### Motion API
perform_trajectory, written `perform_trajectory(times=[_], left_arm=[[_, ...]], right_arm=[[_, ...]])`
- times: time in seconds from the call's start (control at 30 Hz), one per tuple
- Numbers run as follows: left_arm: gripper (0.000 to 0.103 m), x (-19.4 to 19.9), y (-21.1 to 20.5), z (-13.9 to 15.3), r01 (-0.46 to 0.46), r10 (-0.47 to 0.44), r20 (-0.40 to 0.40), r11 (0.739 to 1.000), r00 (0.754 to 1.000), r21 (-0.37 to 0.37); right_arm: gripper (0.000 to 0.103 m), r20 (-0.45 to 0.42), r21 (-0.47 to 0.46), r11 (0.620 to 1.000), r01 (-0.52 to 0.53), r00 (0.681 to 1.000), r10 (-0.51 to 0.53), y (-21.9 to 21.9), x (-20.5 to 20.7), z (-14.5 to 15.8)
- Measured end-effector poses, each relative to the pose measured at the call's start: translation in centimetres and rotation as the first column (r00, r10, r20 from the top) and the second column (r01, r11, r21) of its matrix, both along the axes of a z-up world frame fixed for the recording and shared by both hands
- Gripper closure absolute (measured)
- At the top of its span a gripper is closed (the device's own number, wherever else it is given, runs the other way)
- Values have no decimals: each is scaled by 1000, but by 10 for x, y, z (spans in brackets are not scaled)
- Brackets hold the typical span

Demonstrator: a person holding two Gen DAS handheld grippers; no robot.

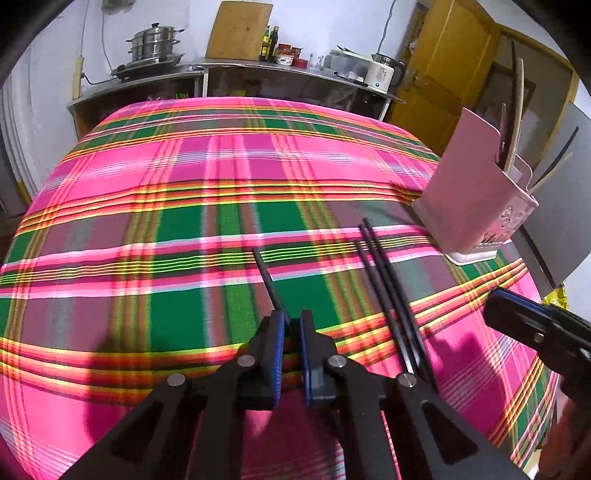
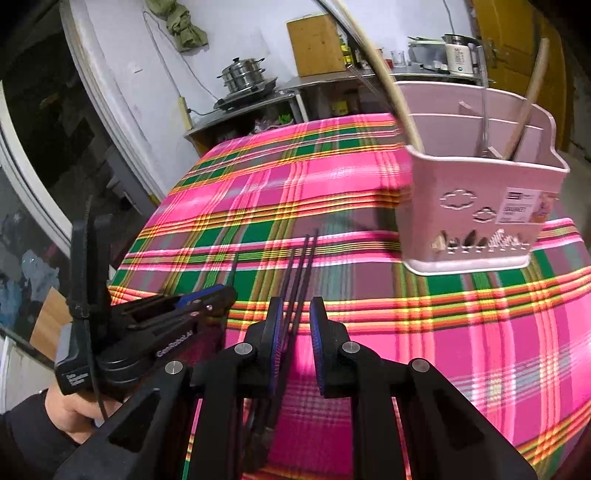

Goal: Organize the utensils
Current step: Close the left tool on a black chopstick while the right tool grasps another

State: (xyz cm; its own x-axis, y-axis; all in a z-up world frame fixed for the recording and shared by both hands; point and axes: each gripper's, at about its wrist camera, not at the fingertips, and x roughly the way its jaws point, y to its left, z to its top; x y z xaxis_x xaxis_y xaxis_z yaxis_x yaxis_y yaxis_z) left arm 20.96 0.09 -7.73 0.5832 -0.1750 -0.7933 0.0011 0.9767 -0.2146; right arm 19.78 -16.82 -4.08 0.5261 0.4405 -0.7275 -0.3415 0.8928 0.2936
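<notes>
My left gripper (image 1: pixel 292 317) is low over the plaid tablecloth (image 1: pixel 184 206), shut on the near end of a single black chopstick (image 1: pixel 265 275) that points away across the cloth. Three more black chopsticks (image 1: pixel 388 295) lie side by side just to its right. In the right wrist view those three chopsticks (image 2: pixel 301 266) show through the gap of my right gripper (image 2: pixel 297 310), which is open and hovers over them without its pads pressing on them. A pink utensil holder (image 2: pixel 476 206) stands at the far right, with wooden and black utensils upright in it.
A steel counter (image 1: pixel 258 68) behind the table carries a steamer pot (image 1: pixel 155 42), a cutting board (image 1: pixel 240 29), bottles and a kettle (image 1: pixel 382 72). A yellow door (image 1: pixel 454 66) is at the back right. A hand (image 2: pixel 70 410) holds the left gripper (image 2: pixel 221 295).
</notes>
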Motion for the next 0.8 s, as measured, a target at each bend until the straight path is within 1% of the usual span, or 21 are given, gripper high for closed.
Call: perform_trajectory(times=[0.13, 0.27, 0.4, 0.6, 0.8], left_arm=[[95, -5, 14, 1, -1, 1, -5, 1000, 1000, 25], [94, -10, 26, 2, -1, 1, -10, 1000, 1000, 28], [94, -14, 35, 1, -8, 8, -11, 1000, 1000, 3], [94, -15, 39, 0, -18, 17, -8, 1000, 1000, -26], [94, -16, 40, -2, -43, 43, -12, 998, 999, -49]], right_arm=[[88, -24, 0, 1000, -27, 999, 27, 13, 9, -10], [88, -49, -13, 998, -59, 997, 58, 27, 18, -22], [88, -69, -30, 996, -84, 994, 82, 40, 26, -32], [88, -104, -48, 995, -90, 991, 85, 49, 36, -45], [88, -105, -58, 995, -86, 991, 79, 53, 43, -47]])
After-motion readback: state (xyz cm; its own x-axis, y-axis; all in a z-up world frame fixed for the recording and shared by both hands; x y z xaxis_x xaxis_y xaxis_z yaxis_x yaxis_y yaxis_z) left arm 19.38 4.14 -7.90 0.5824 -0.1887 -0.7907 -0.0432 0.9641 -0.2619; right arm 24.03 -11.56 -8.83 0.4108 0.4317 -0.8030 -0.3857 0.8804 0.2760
